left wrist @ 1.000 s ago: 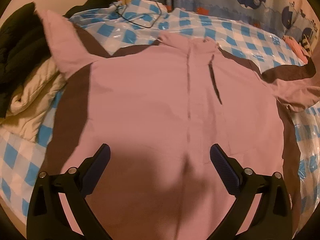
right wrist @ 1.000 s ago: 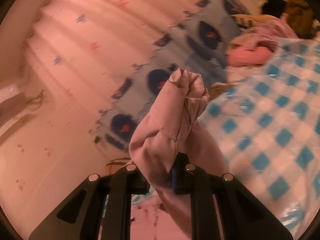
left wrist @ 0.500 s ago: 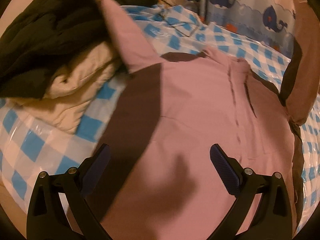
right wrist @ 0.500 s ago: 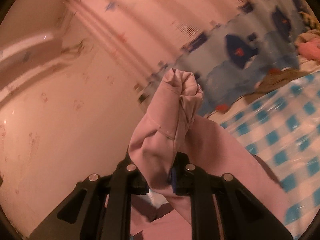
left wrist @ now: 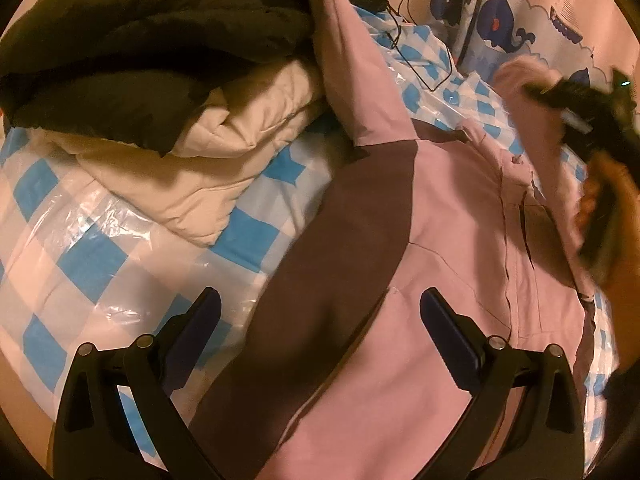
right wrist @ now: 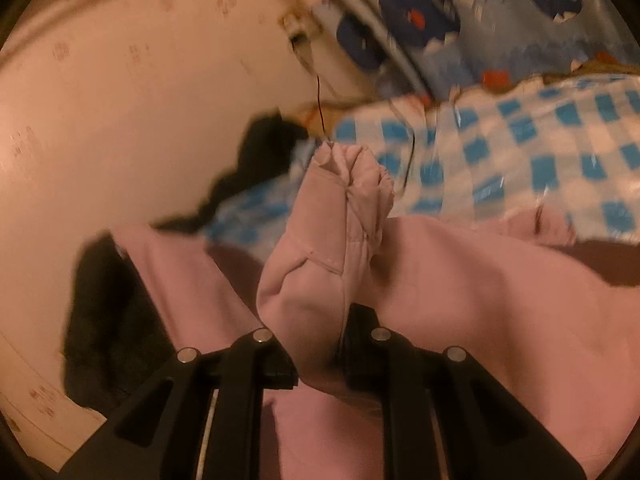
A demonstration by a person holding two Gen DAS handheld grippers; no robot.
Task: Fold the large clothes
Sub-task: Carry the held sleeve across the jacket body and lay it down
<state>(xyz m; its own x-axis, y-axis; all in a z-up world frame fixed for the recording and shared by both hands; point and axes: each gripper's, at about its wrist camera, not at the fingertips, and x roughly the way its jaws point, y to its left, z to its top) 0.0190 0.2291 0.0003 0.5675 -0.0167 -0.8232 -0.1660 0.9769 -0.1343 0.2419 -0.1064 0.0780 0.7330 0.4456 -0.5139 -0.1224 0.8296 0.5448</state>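
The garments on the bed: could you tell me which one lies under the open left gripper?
The pink jacket; the black coat and cream quilted coat lie heaped beyond it.

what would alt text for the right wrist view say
The right gripper, jaws shut, pinches a bunched sleeve cuff of a pink jacket spread over a blue-checked cover. Behind it are dark clothing, a beige wall and a whale-print curtain.
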